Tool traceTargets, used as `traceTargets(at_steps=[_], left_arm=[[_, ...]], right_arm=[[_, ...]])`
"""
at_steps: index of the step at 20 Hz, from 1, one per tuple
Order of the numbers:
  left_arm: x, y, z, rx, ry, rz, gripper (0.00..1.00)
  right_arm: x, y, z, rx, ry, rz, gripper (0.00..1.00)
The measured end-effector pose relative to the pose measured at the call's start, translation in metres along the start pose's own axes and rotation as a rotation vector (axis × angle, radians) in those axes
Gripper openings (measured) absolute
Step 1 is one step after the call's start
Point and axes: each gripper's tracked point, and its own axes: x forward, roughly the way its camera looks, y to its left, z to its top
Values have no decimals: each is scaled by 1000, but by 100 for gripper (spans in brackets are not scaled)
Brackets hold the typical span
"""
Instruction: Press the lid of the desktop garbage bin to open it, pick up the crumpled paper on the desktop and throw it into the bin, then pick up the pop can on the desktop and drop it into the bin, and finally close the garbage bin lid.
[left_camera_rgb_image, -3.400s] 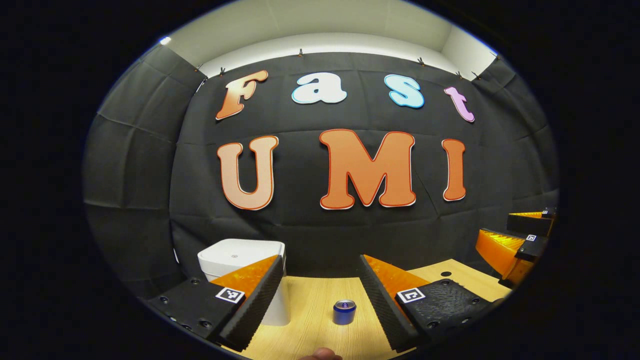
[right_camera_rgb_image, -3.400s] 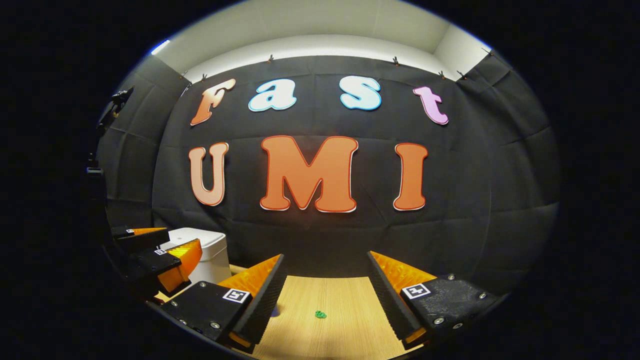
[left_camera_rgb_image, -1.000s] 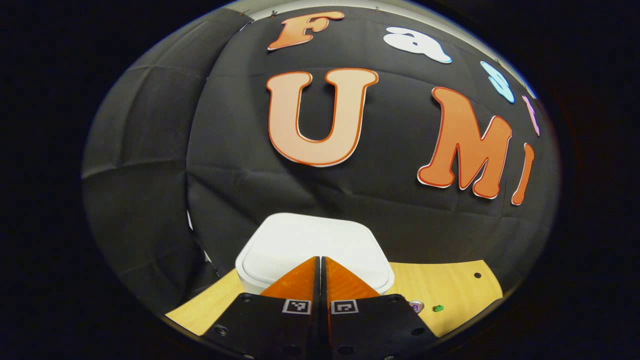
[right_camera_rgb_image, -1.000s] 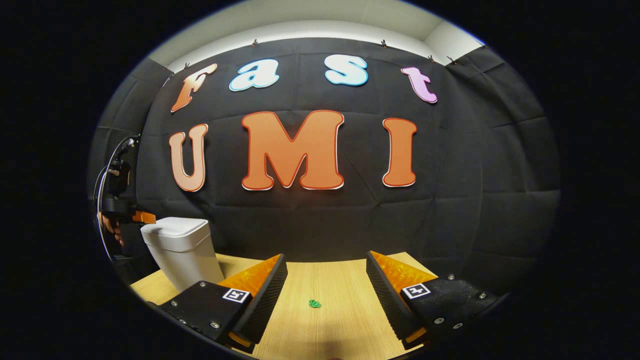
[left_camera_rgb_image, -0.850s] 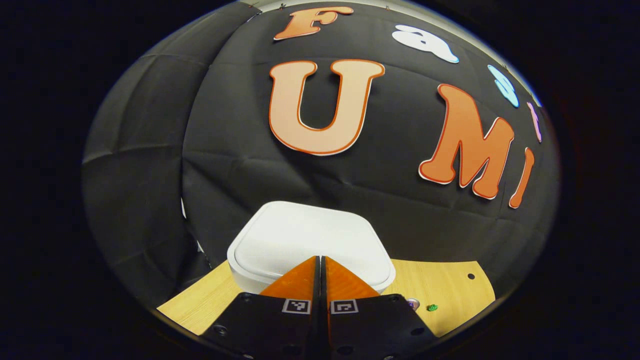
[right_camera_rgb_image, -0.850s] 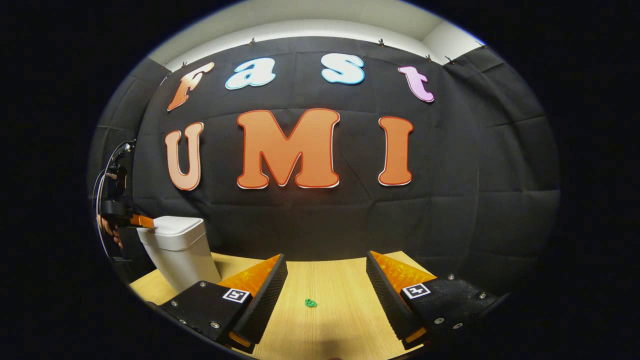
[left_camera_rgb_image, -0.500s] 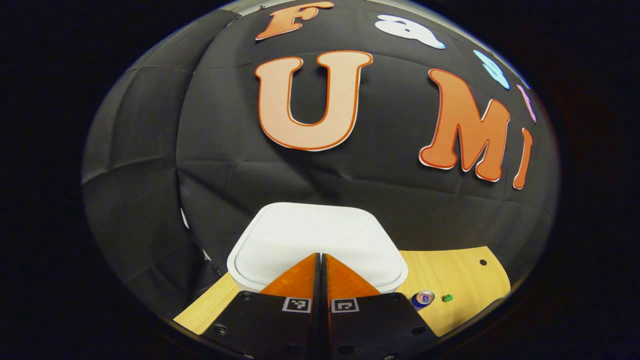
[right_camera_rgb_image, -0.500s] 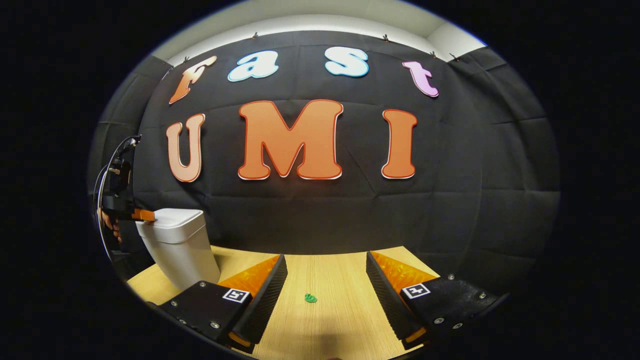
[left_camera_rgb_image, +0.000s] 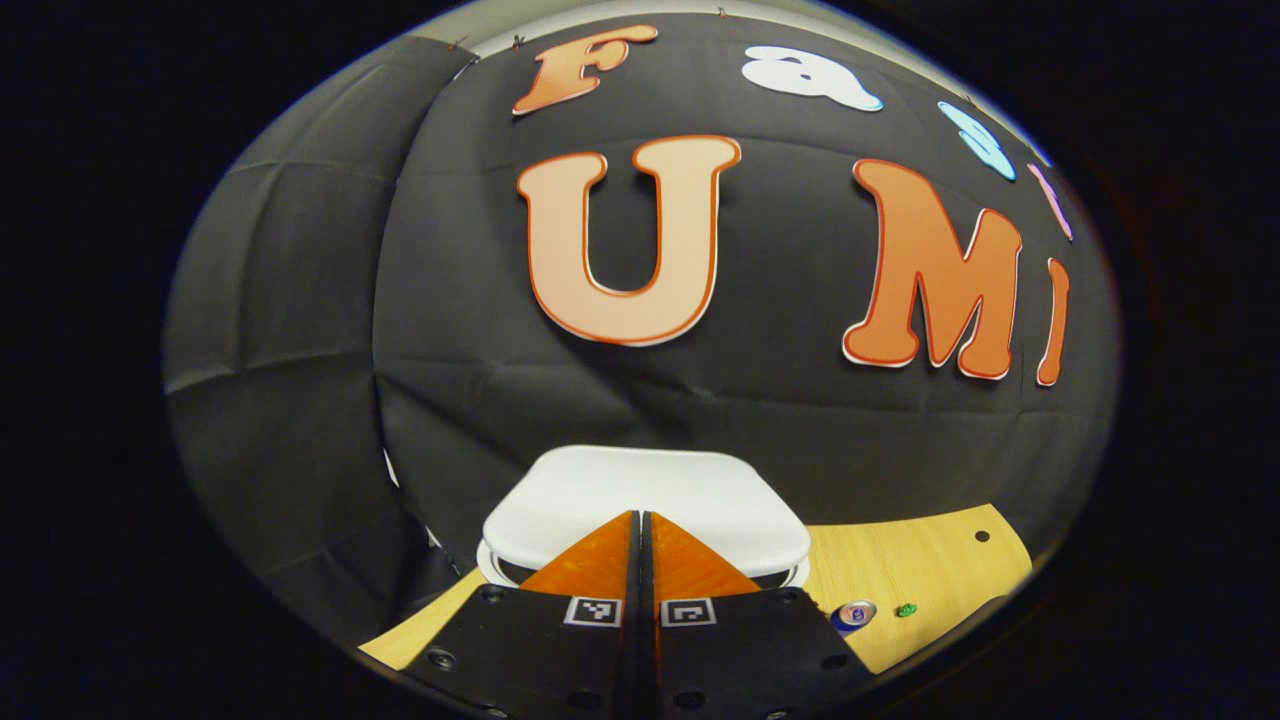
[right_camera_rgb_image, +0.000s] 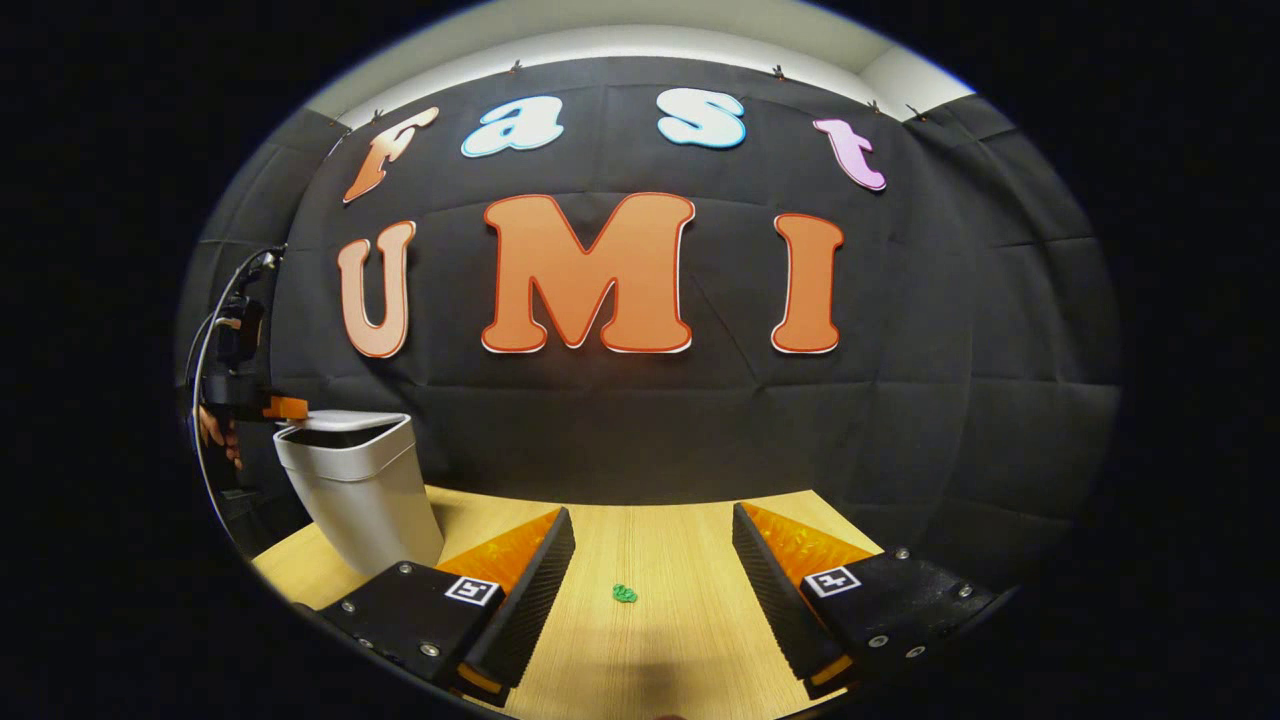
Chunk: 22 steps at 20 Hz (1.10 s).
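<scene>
White garbage bin (right_camera_rgb_image: 360, 490) stands at the table's (right_camera_rgb_image: 680, 560) left end, its lid (left_camera_rgb_image: 645, 505) slightly raised. The left tongs (left_camera_rgb_image: 640, 530), pressed together, seem to touch the lid. The right tongs (right_camera_rgb_image: 650, 570) gape wide above the crumpled green paper (right_camera_rgb_image: 624, 593). The pop can (left_camera_rgb_image: 853, 614) stands beside the bin.

The left gripper (left_camera_rgb_image: 640, 520) has black blocks with small square marks. The right gripper (right_camera_rgb_image: 650, 560) has silver screws. Its fingers (right_camera_rgb_image: 530, 590) are ridged.

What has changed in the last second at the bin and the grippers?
The bin's lid has popped up off the rim, leaving a dark gap, with the shut left gripper at its front edge. The right gripper stays open over the green paper; the can stays put.
</scene>
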Motion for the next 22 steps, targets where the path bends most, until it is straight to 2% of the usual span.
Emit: traceTargets(at_steps=[4, 9, 10, 11, 14, 18, 19, 20, 22], left_arm=[[-31, -11, 27, -30, -74, -3, 0], [-109, -48, 51, -94, -190, -33, 2], [-123, -59, 52, -79, -206, -52, 16], [-133, -68, 52, -58, -216, -58, 22], [-165, -103, 45, -20, -232, -128, 58], [-196, -135, 25, -25, -234, -171, 81], [-202, -141, 24, -11, -244, -181, 81], [-207, -144, 24, -6, -250, -178, 88], [-213, -150, 20, -16, -252, -172, 89]], right_arm=[[-2, -2, 1, 0, -1, 0, 94], [0, 1, -2, -2, 9, 13, 94], [1, 1, -2, -5, 11, 15, 94], [3, 3, -2, -8, 14, 20, 95], [9, 5, -7, -16, 25, 31, 95], [26, 9, -19, -16, 41, 50, 95], [31, 10, -25, -17, 47, 56, 95], [37, 11, -29, -22, 47, 59, 95], [51, 14, -38, -39, 48, 67, 95]])
